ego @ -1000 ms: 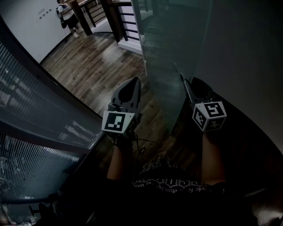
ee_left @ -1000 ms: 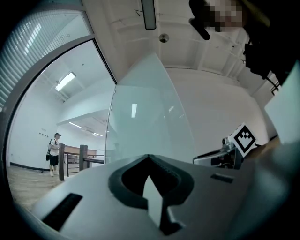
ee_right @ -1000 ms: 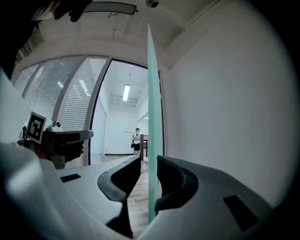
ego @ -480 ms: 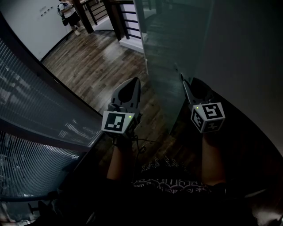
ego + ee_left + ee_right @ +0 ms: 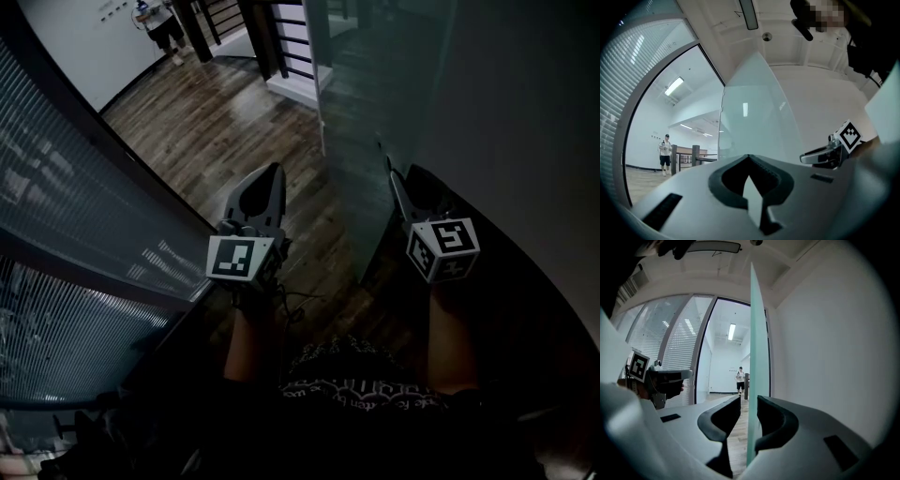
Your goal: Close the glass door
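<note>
The glass door (image 5: 375, 112) stands ajar at the right, frosted and greenish, and its free edge runs down to the wooden floor. In the right gripper view the door's edge (image 5: 757, 333) passes between the jaws of my right gripper (image 5: 749, 398). The right jaw lies against the glass and a slim gap shows at the left jaw, so it is open around the edge. In the head view the right gripper (image 5: 387, 171) points at that edge. My left gripper (image 5: 275, 171) hangs left of the door over the floor. Its jaws (image 5: 749, 158) meet at the tips, shut on nothing.
A glass wall with blinds (image 5: 66, 187) curves along the left. A white wall (image 5: 525, 112) lies right of the door. The wooden floor (image 5: 216, 122) leads to a dark railing (image 5: 281, 37), where a person (image 5: 164, 23) stands far off.
The head view has shifted, and the left gripper has drifted a little to the left. The right gripper stays at the door's edge.
</note>
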`<state>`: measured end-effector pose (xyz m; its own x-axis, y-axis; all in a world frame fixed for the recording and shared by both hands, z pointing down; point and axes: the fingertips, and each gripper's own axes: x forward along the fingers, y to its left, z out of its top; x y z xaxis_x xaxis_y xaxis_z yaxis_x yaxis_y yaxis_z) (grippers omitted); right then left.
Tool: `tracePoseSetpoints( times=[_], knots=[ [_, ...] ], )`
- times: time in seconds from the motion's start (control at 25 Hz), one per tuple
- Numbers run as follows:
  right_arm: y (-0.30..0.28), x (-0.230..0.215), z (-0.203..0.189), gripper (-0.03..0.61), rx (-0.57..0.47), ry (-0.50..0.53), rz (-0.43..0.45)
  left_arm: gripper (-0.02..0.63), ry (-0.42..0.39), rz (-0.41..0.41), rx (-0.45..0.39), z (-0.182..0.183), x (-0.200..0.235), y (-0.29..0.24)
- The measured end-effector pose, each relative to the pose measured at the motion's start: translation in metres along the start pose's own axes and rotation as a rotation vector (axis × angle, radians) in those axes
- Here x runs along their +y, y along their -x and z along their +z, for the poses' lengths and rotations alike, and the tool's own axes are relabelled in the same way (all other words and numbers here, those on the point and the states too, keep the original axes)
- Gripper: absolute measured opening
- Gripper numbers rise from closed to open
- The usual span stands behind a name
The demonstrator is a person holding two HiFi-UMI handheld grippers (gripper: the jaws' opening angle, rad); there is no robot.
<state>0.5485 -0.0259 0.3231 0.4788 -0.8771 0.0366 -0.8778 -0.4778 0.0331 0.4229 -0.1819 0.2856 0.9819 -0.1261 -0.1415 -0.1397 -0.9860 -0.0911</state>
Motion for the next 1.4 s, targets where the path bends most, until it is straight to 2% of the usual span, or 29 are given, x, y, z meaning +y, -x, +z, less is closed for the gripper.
tracePoseSetpoints(
  times=[1.0, 1.4],
  knots=[
    [-0.021, 0.075, 0.004, 0.092, -0.001, 0.009, 0.234, 0.002, -0.043, 0.170, 0.003, 0.011, 0.039, 0.052],
    [-0.037, 0.104, 0.006, 0.092, -0.017, -0.002, 0.350, 0.002, -0.066, 0.307, 0.012, 0.015, 0.065, 0.083]
  ],
)
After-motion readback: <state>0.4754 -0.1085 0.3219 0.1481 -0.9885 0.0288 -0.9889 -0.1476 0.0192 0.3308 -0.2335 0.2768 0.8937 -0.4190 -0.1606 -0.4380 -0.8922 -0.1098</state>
